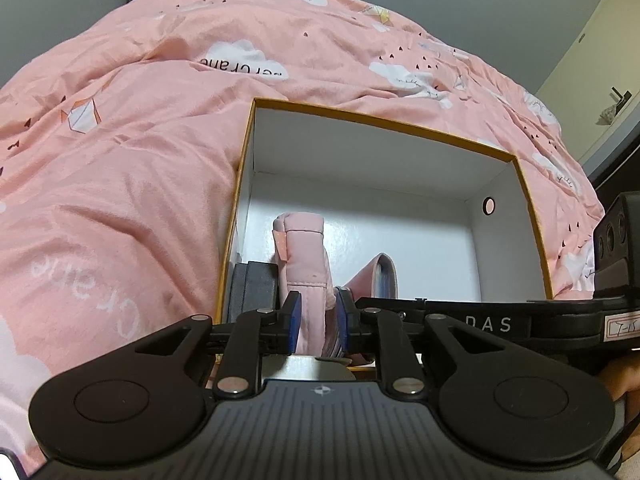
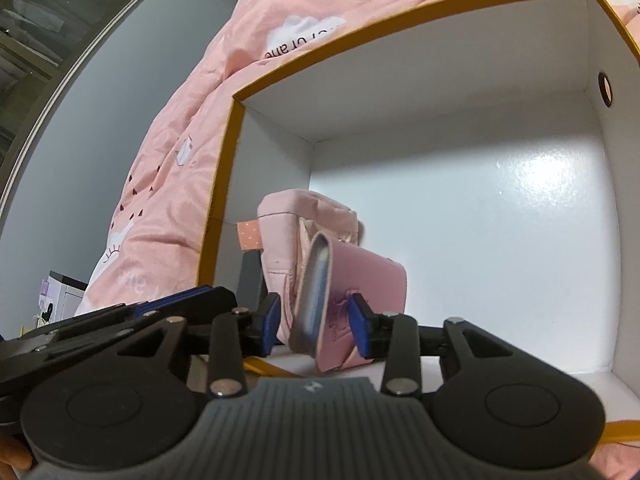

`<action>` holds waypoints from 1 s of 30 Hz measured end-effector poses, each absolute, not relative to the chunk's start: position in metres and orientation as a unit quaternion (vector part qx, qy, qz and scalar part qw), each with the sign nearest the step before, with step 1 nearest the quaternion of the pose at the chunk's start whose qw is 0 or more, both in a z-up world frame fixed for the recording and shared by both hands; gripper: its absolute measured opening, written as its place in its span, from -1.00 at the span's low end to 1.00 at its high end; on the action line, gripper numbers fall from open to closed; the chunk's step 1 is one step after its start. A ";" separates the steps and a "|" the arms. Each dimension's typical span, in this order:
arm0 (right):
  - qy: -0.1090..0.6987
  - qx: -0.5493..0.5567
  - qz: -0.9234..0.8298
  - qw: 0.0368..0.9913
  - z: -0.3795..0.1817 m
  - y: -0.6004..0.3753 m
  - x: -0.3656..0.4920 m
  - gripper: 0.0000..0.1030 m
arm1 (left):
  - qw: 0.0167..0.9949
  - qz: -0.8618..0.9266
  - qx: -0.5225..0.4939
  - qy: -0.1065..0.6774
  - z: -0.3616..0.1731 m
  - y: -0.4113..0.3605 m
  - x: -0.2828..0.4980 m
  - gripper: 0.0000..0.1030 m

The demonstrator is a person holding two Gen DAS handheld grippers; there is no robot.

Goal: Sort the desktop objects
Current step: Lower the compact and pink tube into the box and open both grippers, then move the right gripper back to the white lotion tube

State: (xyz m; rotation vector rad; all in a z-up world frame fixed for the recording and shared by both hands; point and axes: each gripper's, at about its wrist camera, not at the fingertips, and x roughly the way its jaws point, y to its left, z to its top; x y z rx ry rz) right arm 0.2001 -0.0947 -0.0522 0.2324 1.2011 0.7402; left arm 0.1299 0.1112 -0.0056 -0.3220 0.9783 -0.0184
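A white box with an orange rim [image 1: 380, 120] [image 2: 400, 20] lies on a pink duvet. Inside, at its near left, a pink fabric pouch [image 1: 304, 256] [image 2: 288, 220] stands upright. My left gripper [image 1: 319, 322] is shut on the pouch's lower part, with both blue pads against the fabric. A pink wallet [image 1: 380, 276] [image 2: 360, 276] with a blue-grey edge leans tilted against the pouch. It sits between the fingers of my right gripper [image 2: 316, 328], whose jaws stand open around it; the right pad is at its face. A dark grey case [image 1: 252, 288] [image 2: 250, 276] stands left of the pouch.
The box floor [image 2: 500, 240] to the right is bare and glossy, and a round hole [image 2: 605, 89] pierces the right wall. The pink duvet [image 1: 140, 160] rises around the box. The right tool's black body [image 1: 500, 322] crosses the left wrist view.
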 end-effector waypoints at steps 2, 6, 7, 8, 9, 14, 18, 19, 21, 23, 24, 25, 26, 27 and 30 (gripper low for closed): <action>0.542 0.103 0.339 0.762 -0.048 -0.097 0.198 -0.20 | 0.874 -0.009 -0.151 0.462 -0.001 0.110 0.126 -0.61; 0.507 0.090 0.348 0.784 -0.035 -0.107 0.187 -0.13 | 0.889 -0.012 -0.131 0.438 0.012 0.105 0.114 -0.58; 0.496 0.084 0.353 0.789 -0.031 -0.110 0.183 -0.11 | 0.893 -0.013 -0.124 0.432 0.016 0.104 0.111 -0.58; 0.484 0.078 0.359 0.795 -0.027 -0.114 0.179 -0.09 | 0.897 -0.014 -0.118 0.425 0.019 0.101 0.107 -0.58; 0.469 0.070 0.364 0.801 -0.023 -0.117 0.173 -0.05 | 0.901 -0.017 -0.114 0.418 0.022 0.100 0.102 -0.58; 0.397 0.030 0.374 0.838 -0.004 -0.139 0.144 -0.05 | 0.910 -0.032 -0.099 0.401 0.029 0.091 0.078 -0.57; 0.368 0.040 0.365 0.855 0.001 -0.163 0.126 -0.05 | 0.911 -0.047 -0.091 0.399 0.025 0.081 0.059 -0.56; 0.366 0.044 0.360 0.857 0.000 -0.170 0.122 -0.05 | 0.910 -0.054 -0.086 0.401 0.022 0.078 0.055 -0.56; 0.366 0.048 0.352 0.860 -0.002 -0.181 0.114 -0.05 | 0.907 -0.065 -0.077 0.408 0.016 0.071 0.049 -0.56; 0.373 0.043 0.336 0.864 -0.007 -0.192 0.107 -0.05 | 0.902 -0.077 -0.073 0.418 0.009 0.062 0.046 -0.56; 0.380 0.036 0.326 0.865 -0.011 -0.196 0.104 -0.05 | 0.900 -0.083 -0.071 0.422 0.006 0.057 0.043 -0.56; 0.389 0.027 0.315 0.865 -0.015 -0.200 0.101 -0.05 | 0.898 -0.089 -0.069 0.424 0.003 0.052 0.042 -0.56; 0.396 0.019 0.308 0.865 -0.019 -0.203 0.098 -0.05 | 0.896 -0.097 -0.064 0.428 0.001 0.046 0.042 -0.56; 0.405 0.012 0.299 0.864 -0.023 -0.208 0.094 -0.05 | 0.895 -0.103 -0.059 0.431 -0.002 0.041 0.040 -0.56; 0.420 -0.017 0.284 0.862 -0.035 -0.217 0.080 -0.05 | 0.889 -0.116 -0.037 0.441 -0.009 0.026 0.036 -0.56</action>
